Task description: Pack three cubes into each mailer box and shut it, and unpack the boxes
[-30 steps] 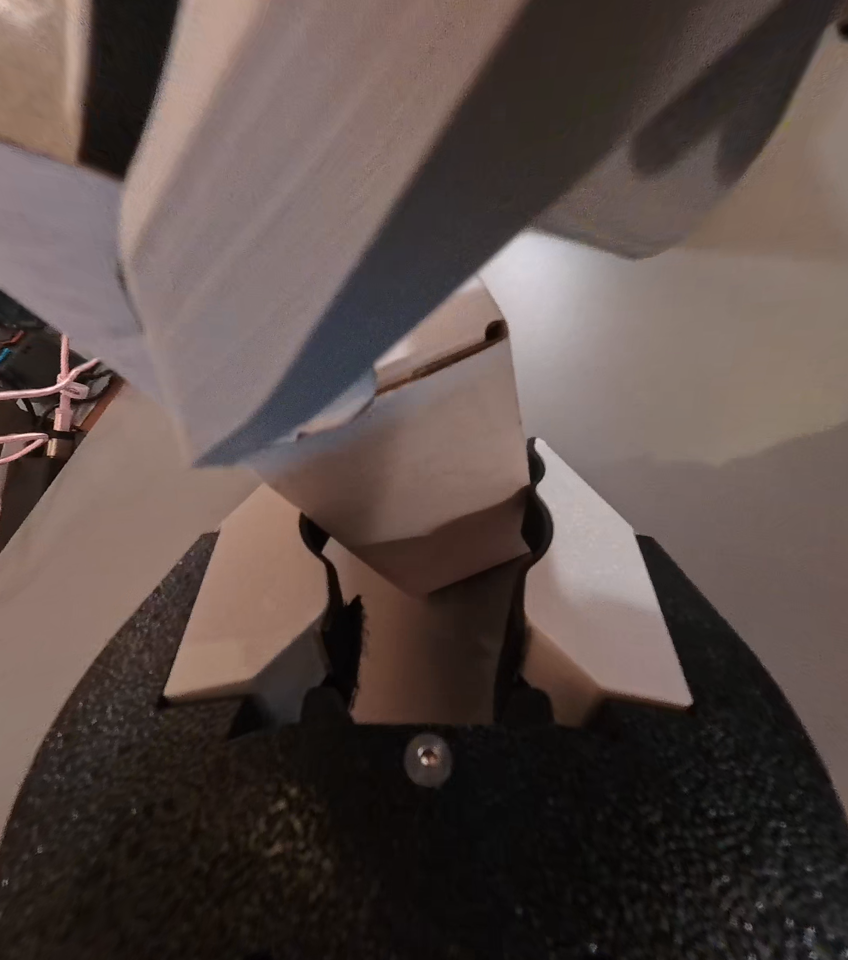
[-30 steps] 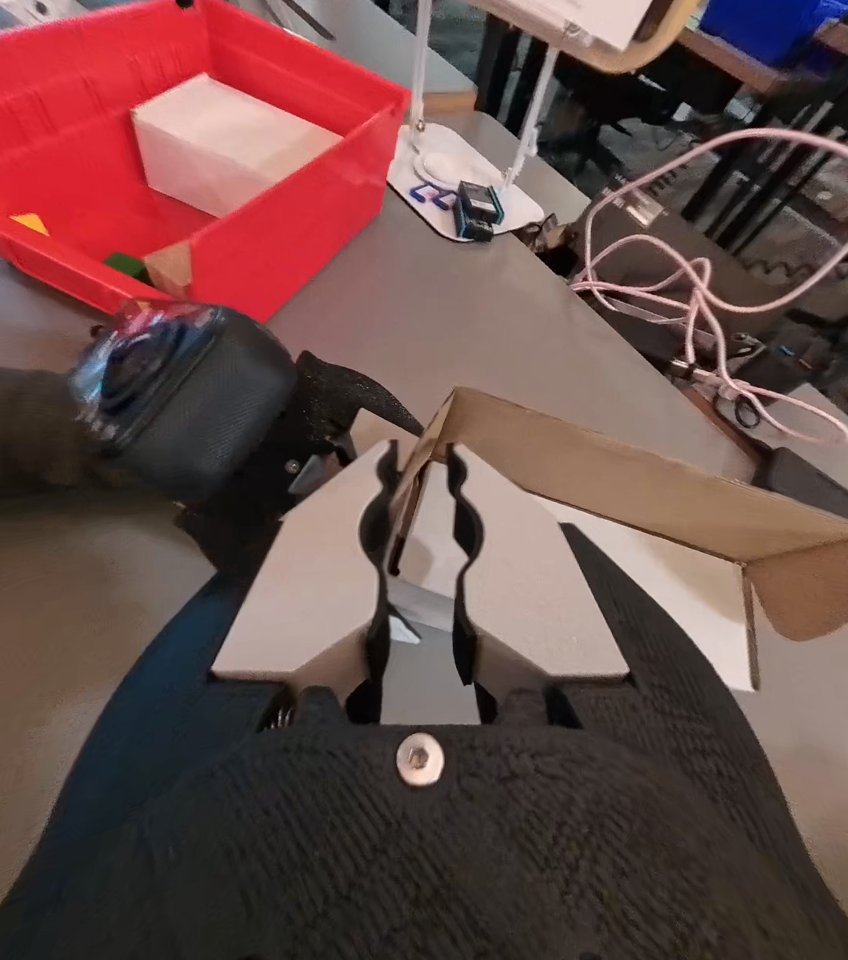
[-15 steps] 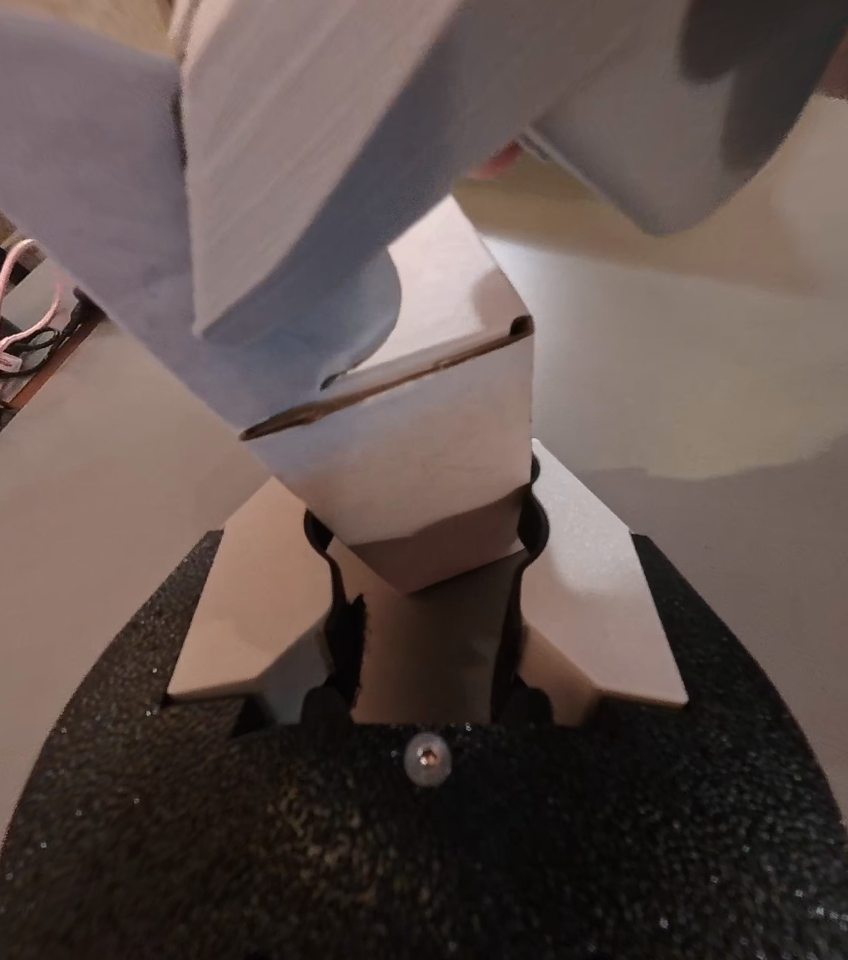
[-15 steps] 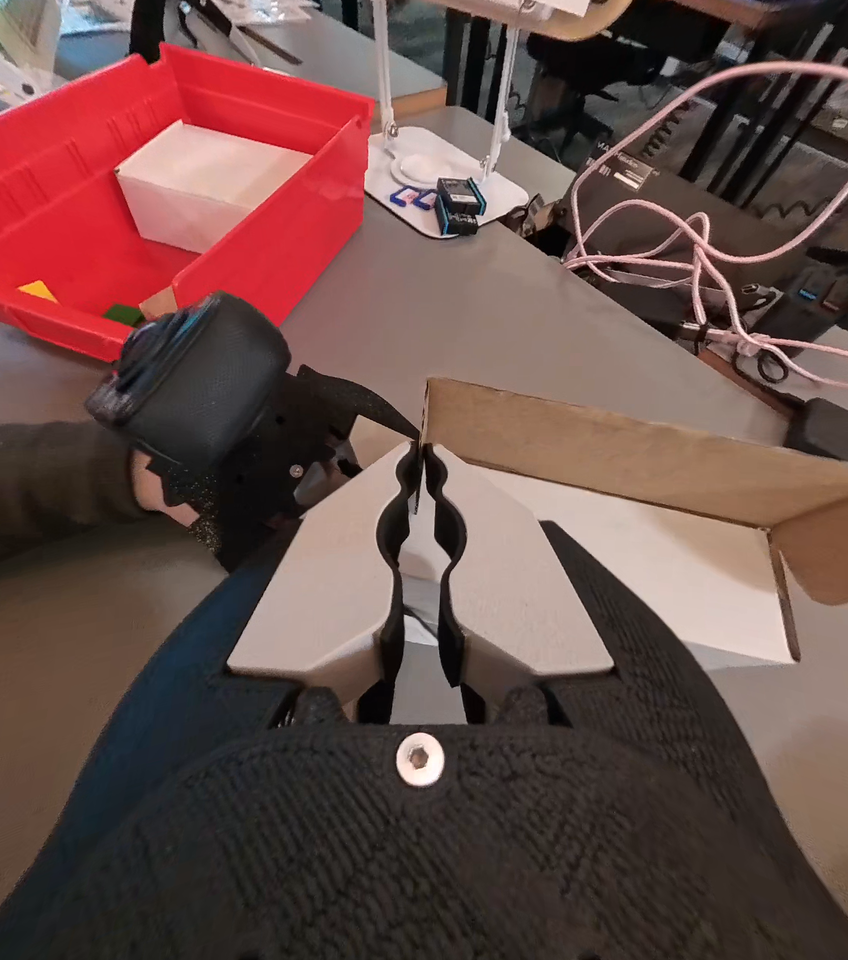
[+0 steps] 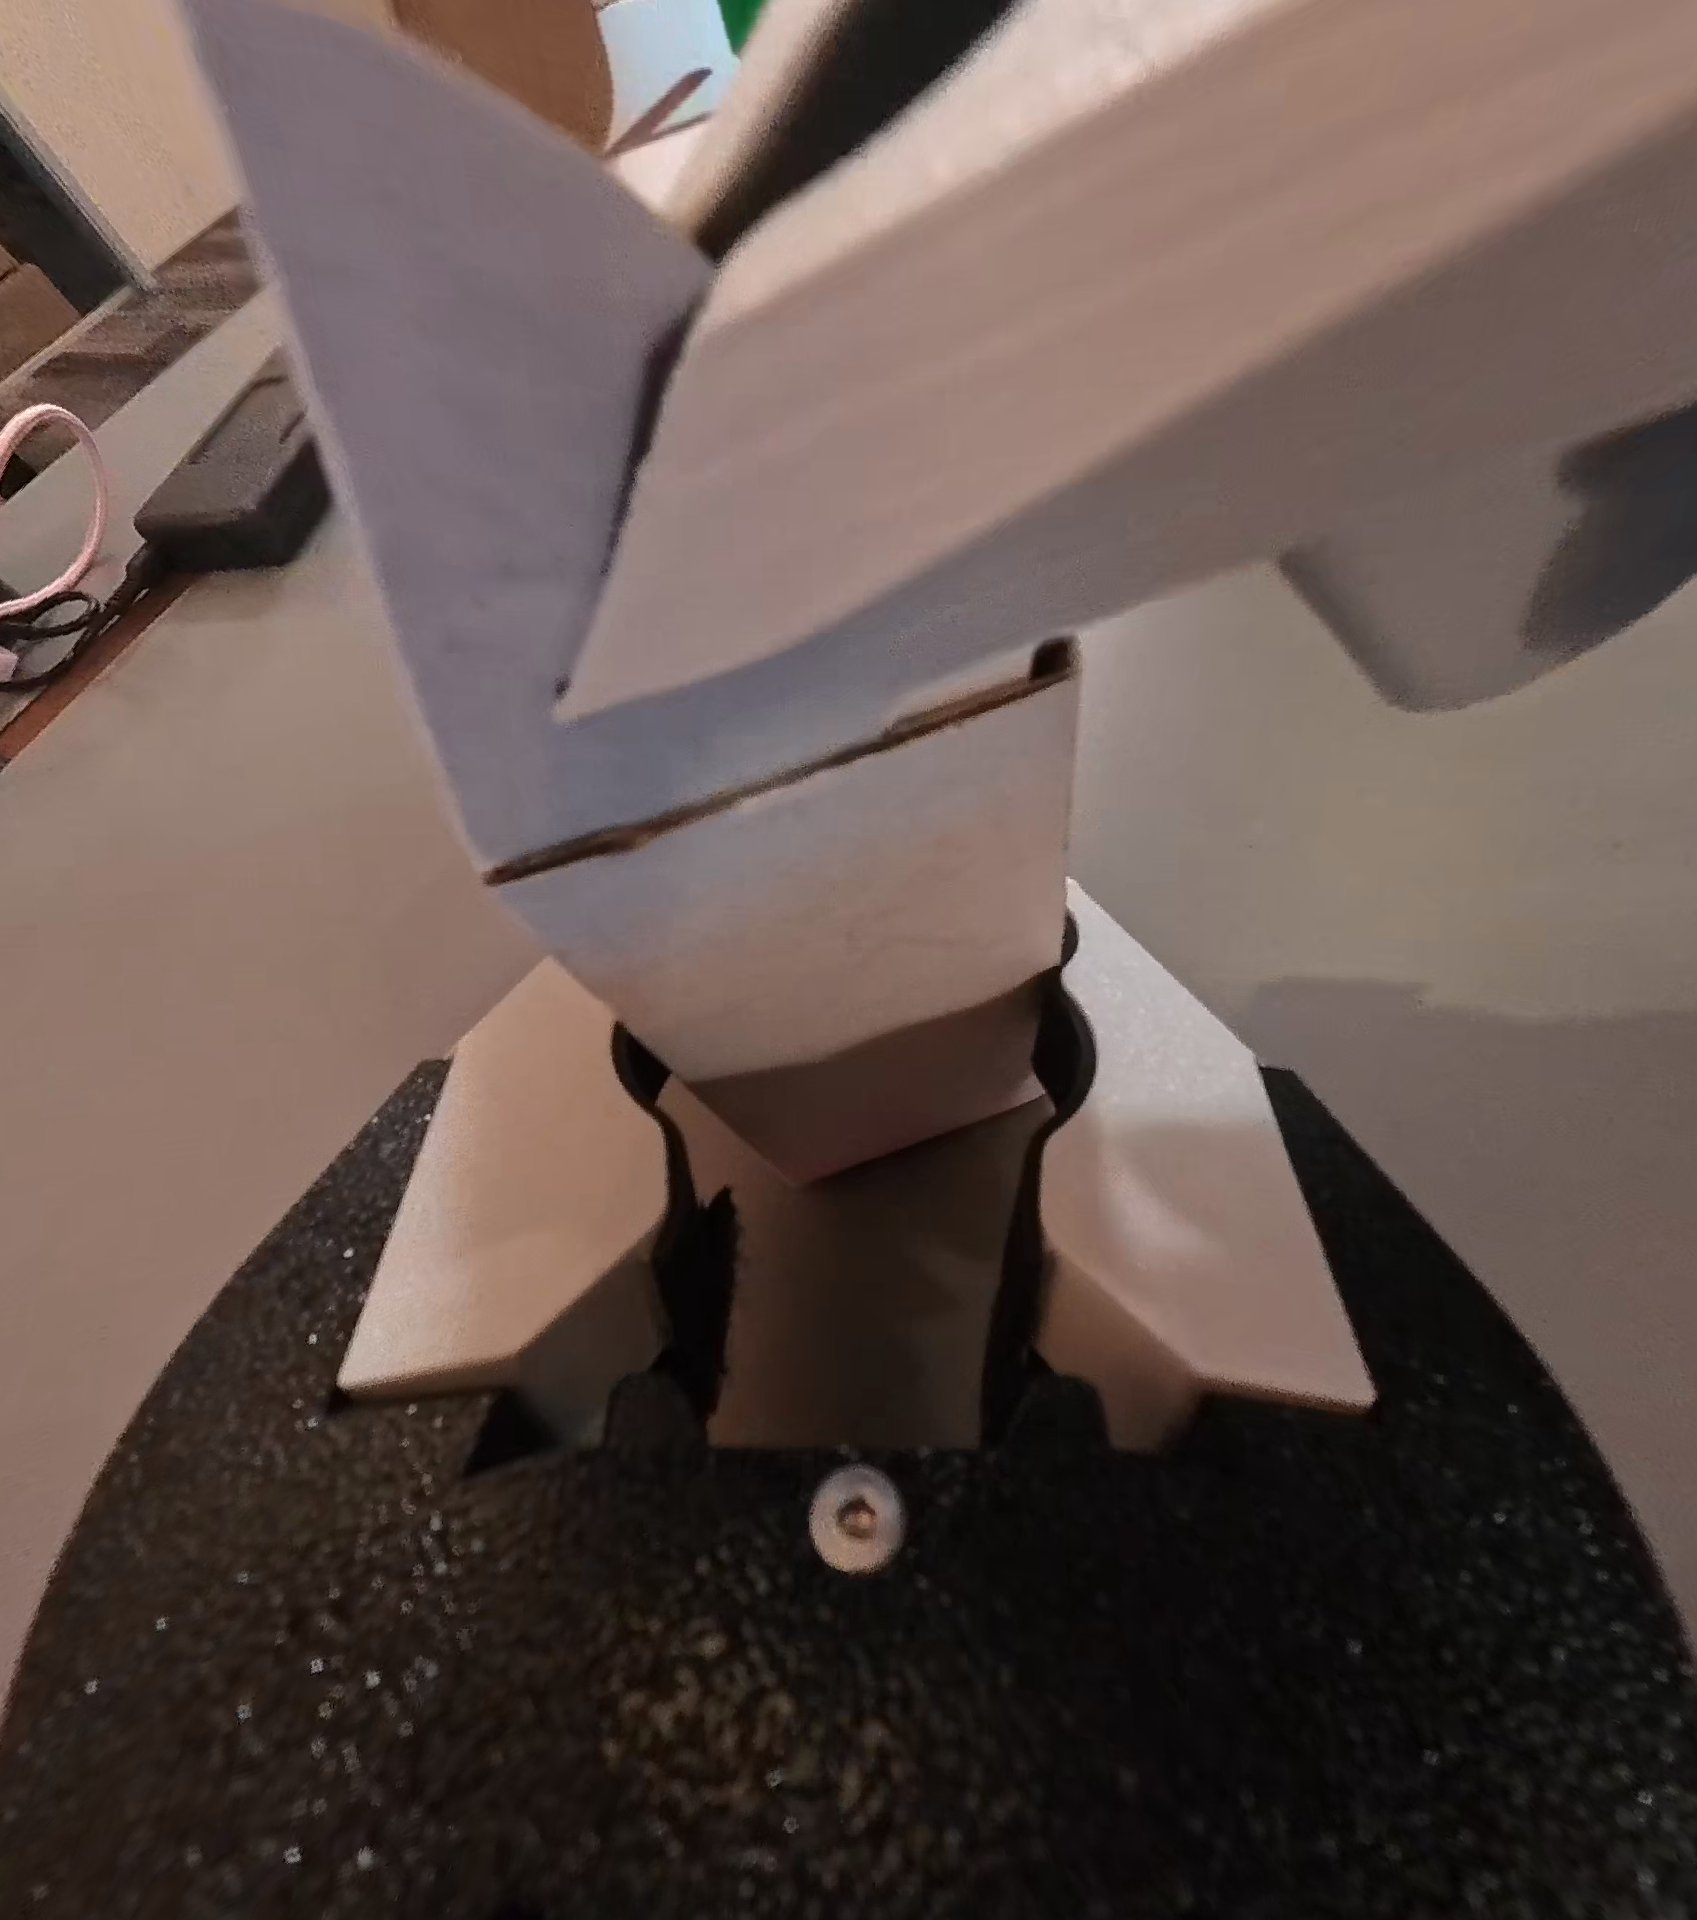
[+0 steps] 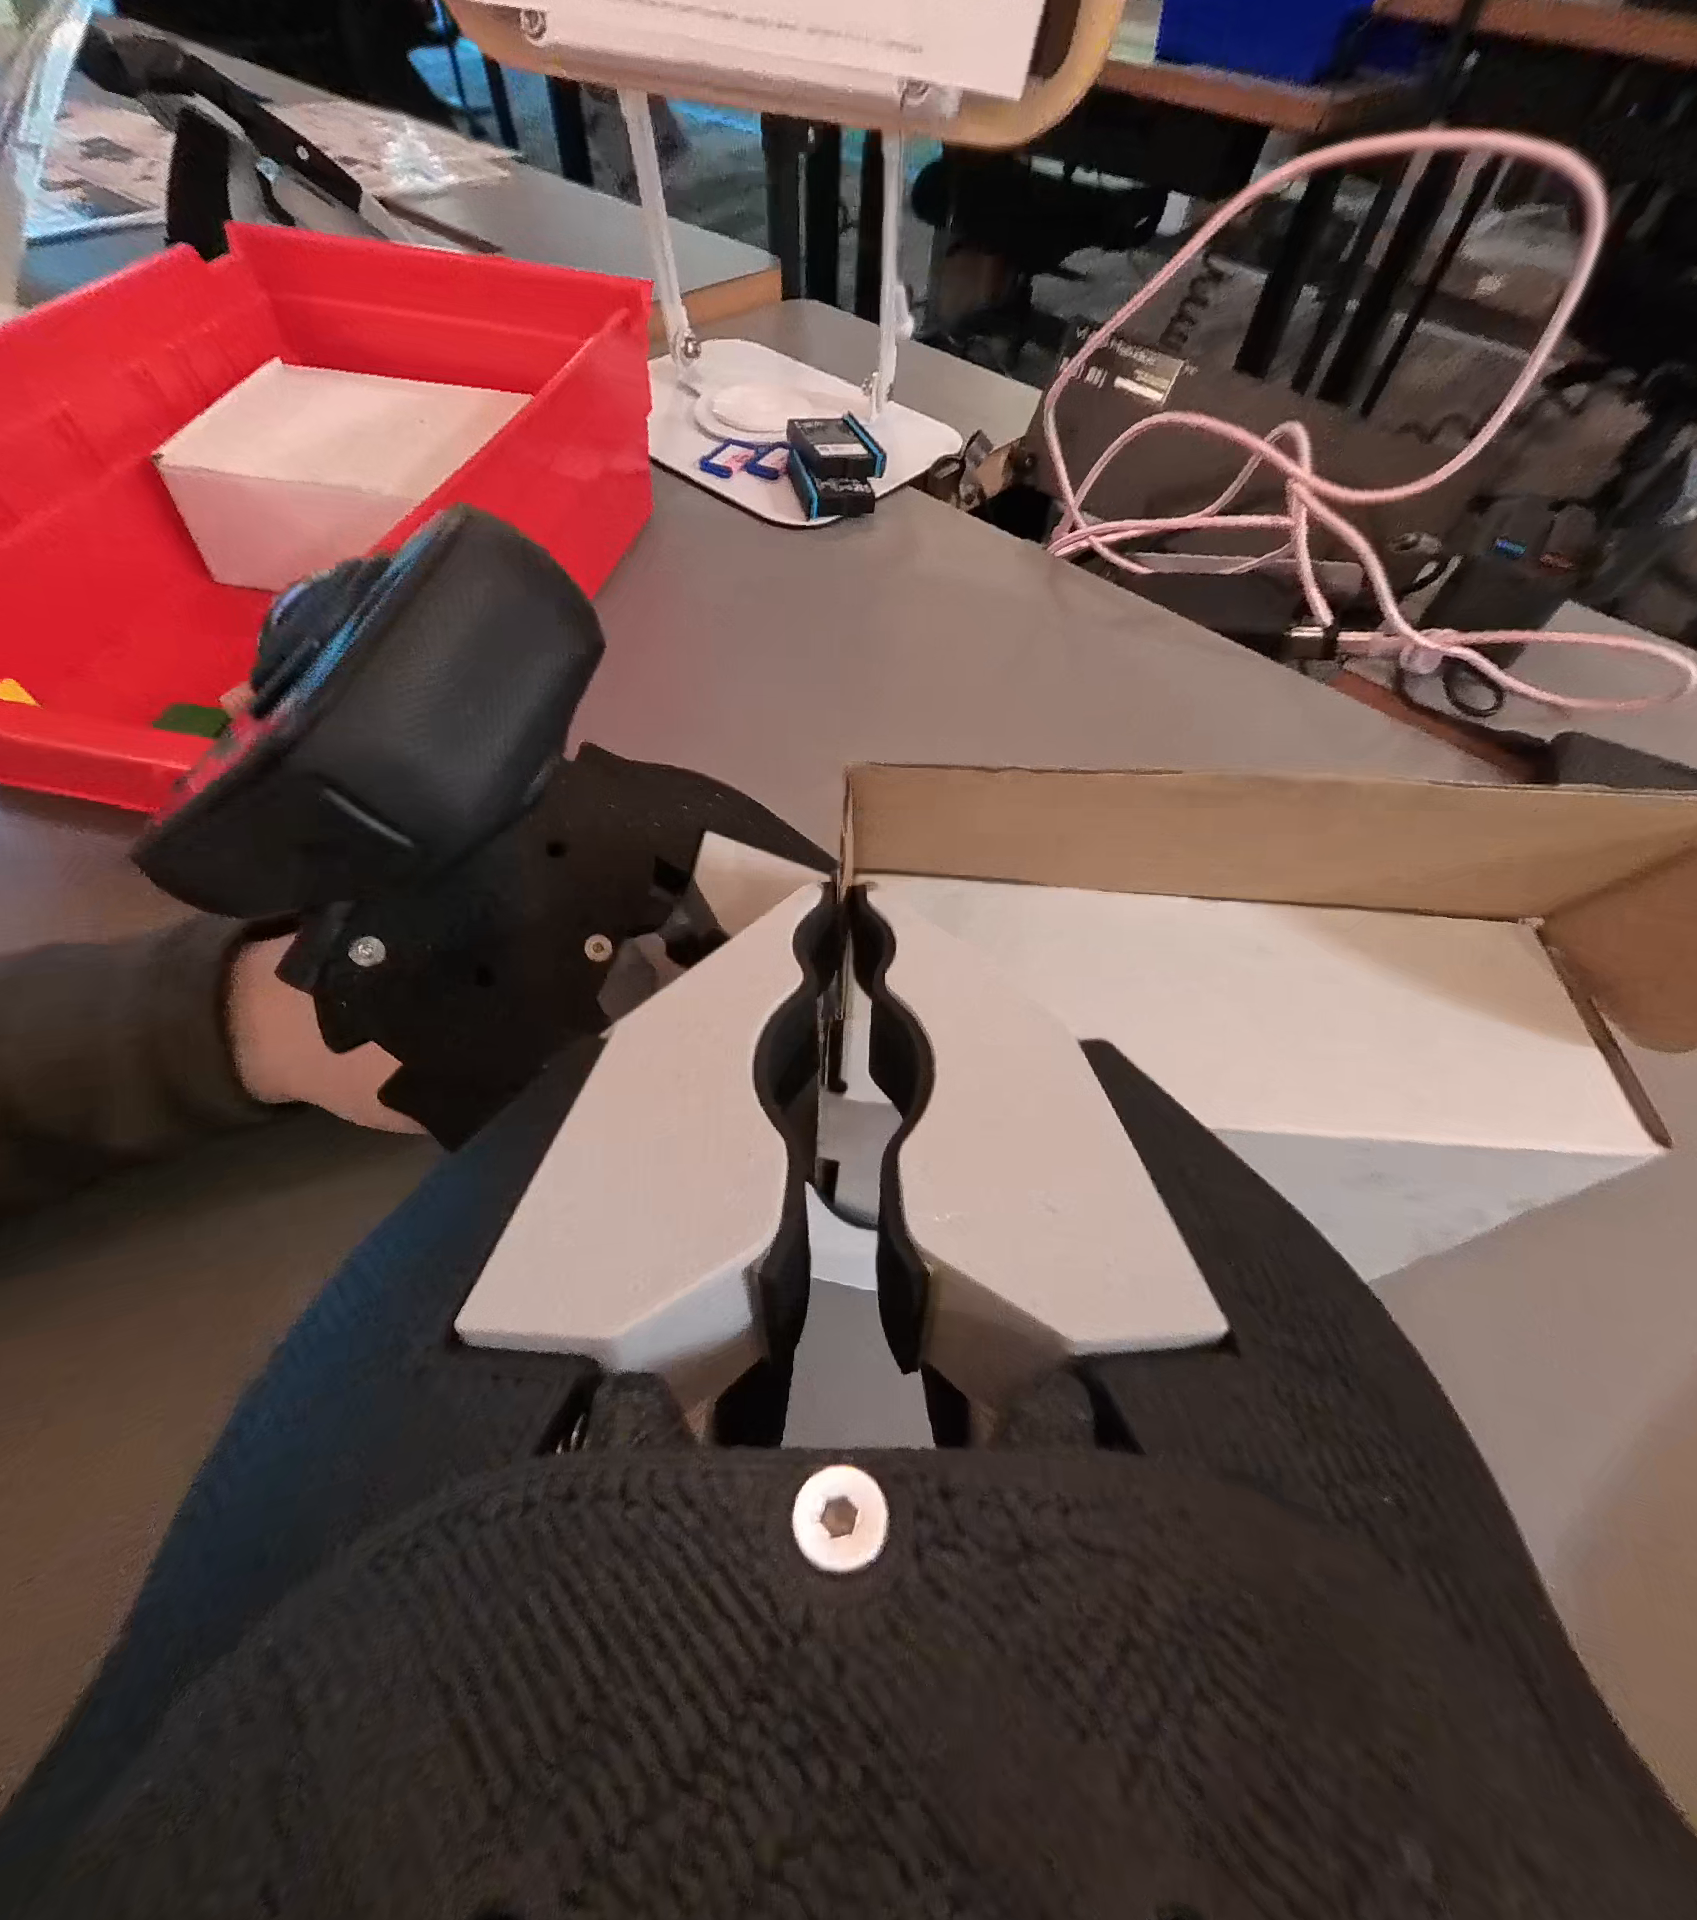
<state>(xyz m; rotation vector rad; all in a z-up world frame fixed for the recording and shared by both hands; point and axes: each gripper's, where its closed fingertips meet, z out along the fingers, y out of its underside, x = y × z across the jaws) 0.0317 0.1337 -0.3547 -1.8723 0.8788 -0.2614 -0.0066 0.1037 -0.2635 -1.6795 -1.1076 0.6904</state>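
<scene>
A white mailer box [image 6: 1239,1039] lies on the grey table with its brown-lined lid [image 6: 1239,842] raised. My right gripper [image 6: 842,904] is shut on the lid's near corner edge. My left gripper [image 6: 719,894], held by a hand, grips the box's left end. In the left wrist view my left gripper [image 5: 849,997] is shut on a corner of the box [image 5: 823,883], and the right gripper's fingers [image 5: 1031,364] loom above it. The box's inside is hidden. A yellow cube [image 6: 4,691] and a green cube [image 6: 189,717] lie in a red bin [image 6: 408,312].
The red bin at the back left also holds a second white box [image 6: 335,457]. Behind stand a white stand base [image 6: 719,457] with small black packs [image 6: 833,457] and a pink cable [image 6: 1343,499] on dark gear past the table's right edge.
My right gripper has closed fully on the lid's edge and the lid has swung up to a more upright angle. My left gripper has kept its hold on the box's end.
</scene>
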